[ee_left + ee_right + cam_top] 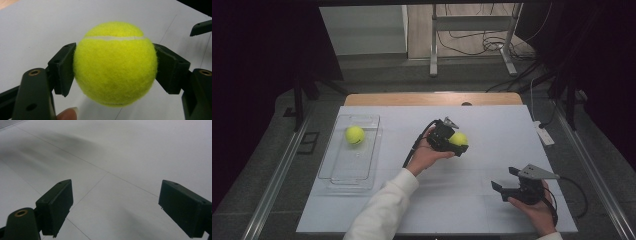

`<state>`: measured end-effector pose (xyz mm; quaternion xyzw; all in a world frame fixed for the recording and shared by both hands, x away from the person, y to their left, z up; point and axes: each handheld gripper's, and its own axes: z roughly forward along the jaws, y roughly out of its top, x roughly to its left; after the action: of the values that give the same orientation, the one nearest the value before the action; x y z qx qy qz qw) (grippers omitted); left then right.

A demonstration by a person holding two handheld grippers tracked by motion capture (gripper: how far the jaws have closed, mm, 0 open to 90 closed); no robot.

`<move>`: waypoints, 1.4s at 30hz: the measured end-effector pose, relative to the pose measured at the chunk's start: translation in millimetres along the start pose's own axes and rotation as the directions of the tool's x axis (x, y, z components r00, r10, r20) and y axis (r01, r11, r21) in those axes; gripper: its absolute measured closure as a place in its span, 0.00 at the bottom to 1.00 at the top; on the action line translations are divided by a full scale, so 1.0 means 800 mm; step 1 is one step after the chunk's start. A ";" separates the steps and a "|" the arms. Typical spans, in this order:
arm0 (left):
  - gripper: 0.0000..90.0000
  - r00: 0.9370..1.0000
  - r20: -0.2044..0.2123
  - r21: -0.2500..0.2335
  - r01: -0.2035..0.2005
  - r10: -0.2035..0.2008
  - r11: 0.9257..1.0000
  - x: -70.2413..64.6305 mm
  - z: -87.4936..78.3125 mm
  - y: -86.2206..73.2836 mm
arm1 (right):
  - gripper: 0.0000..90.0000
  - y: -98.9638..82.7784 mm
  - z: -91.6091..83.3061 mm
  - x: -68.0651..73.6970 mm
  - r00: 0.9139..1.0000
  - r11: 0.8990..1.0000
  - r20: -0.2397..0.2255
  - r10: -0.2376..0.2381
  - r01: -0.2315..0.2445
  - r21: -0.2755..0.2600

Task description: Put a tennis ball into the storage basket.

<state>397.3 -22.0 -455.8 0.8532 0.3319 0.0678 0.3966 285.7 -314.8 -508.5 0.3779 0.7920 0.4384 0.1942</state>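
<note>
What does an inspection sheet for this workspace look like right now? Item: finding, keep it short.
Surface: white table, seams visible, wooden edge at the far side.
Job's things: one tennis ball held in the left gripper; second tennis ball lying in the clear tray at the left.
Clutter: nothing seen.
Grippers: left gripper's fingers pressed on the ball's sides; right gripper open with nothing between its fingers, near the right front of the table.
Cables: black cable trailing from the left gripper; floor cables beyond the table.
Surroundings: metal stand, white power strip, dark curtains.

Far side of the held ball (pixel 458 138) behind the left tool (pixel 455 143).
</note>
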 end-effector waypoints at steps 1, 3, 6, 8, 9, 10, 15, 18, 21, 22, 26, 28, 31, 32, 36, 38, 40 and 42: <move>0.30 1.000 -0.002 -0.001 0.001 -0.001 1.000 0.000 -0.002 -0.001 | 0.14 0.000 0.000 0.000 1.000 1.000 0.000 0.000 0.000 0.000; 0.30 1.000 -0.005 -0.003 -0.002 0.002 1.000 0.000 -0.005 -0.002 | 0.14 0.000 0.000 0.000 1.000 1.000 0.000 0.000 0.000 0.000; 0.30 1.000 -0.007 -0.010 -0.006 0.006 1.000 0.001 -0.009 -0.004 | 0.14 0.000 0.000 0.000 1.000 1.000 -0.001 0.000 0.000 -0.001; 0.30 1.000 -0.005 -0.013 -0.007 0.007 1.000 0.001 -0.012 -0.004 | 0.14 0.000 0.000 0.001 1.000 1.000 0.000 -0.002 0.002 0.000; 0.30 1.000 -0.005 -0.015 -0.008 0.008 1.000 0.001 -0.013 -0.005 | 0.14 0.000 0.000 0.001 1.000 1.000 0.000 -0.002 0.002 0.000; 0.30 1.000 -0.007 -0.017 -0.009 0.009 1.000 0.001 -0.014 -0.005 | 0.14 0.000 0.000 0.000 1.000 1.000 -0.001 -0.002 0.002 0.000; 0.30 1.000 -0.008 -0.030 -0.011 0.011 0.999 0.001 -0.020 -0.005 | 0.14 0.000 0.001 0.000 1.000 1.000 0.001 -0.002 0.002 0.002; 0.30 1.000 -0.010 -0.036 -0.014 0.014 0.999 0.001 -0.023 -0.006 | 0.15 0.000 0.001 0.000 1.000 1.000 0.001 -0.003 0.003 0.002; 0.30 1.000 -0.010 -0.041 -0.016 0.015 0.999 0.000 -0.026 -0.006 | 0.15 0.000 0.000 0.000 1.000 1.000 0.003 -0.004 0.004 0.002; 0.30 1.000 -0.011 -0.048 -0.017 0.017 0.999 0.000 -0.028 -0.006 | 0.15 0.000 0.000 0.000 1.000 1.000 0.001 -0.006 0.006 0.000; 0.30 1.000 -0.014 -0.054 -0.016 0.016 0.998 0.001 -0.032 -0.007 | 0.15 0.000 0.001 0.001 1.000 1.000 0.000 -0.005 0.005 0.001; 0.30 1.000 -0.018 -0.058 -0.018 0.017 0.998 0.002 -0.035 -0.008 | 0.15 0.000 0.000 0.001 1.000 1.000 0.000 -0.004 0.004 0.000; 0.30 1.000 -0.019 -0.068 -0.012 0.010 0.998 0.003 -0.039 -0.009 | 0.15 0.000 0.001 0.001 1.000 1.000 -0.001 -0.005 0.005 0.002; 0.30 1.000 -0.019 -0.069 -0.014 0.013 0.997 0.005 -0.041 -0.009 | 0.15 0.000 0.001 0.001 1.000 1.000 0.001 -0.007 0.007 0.004; 0.30 1.000 -0.023 -0.086 0.003 -0.005 0.996 0.010 -0.048 -0.010 | 0.15 0.000 0.000 0.001 1.000 1.000 0.003 -0.007 0.007 0.003; 0.30 1.000 -0.025 -0.086 0.001 -0.004 0.996 0.011 -0.050 -0.011 | 0.15 0.000 0.001 0.001 1.000 1.000 0.003 -0.006 0.006 0.004; 0.30 1.000 -0.026 -0.096 0.003 -0.006 0.995 0.012 -0.053 -0.012 | 0.15 0.000 0.001 0.001 1.000 1.000 0.001 -0.005 0.005 0.003; 0.30 1.000 -0.026 -0.097 0.003 -0.006 0.995 0.012 -0.055 -0.013 | 0.15 0.000 0.001 0.001 1.000 1.000 0.001 -0.006 0.006 0.003</move>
<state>382.6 16.3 -434.7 0.8313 0.3353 0.0939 0.4332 285.9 -314.0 -509.2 0.3761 0.7937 0.4364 0.1953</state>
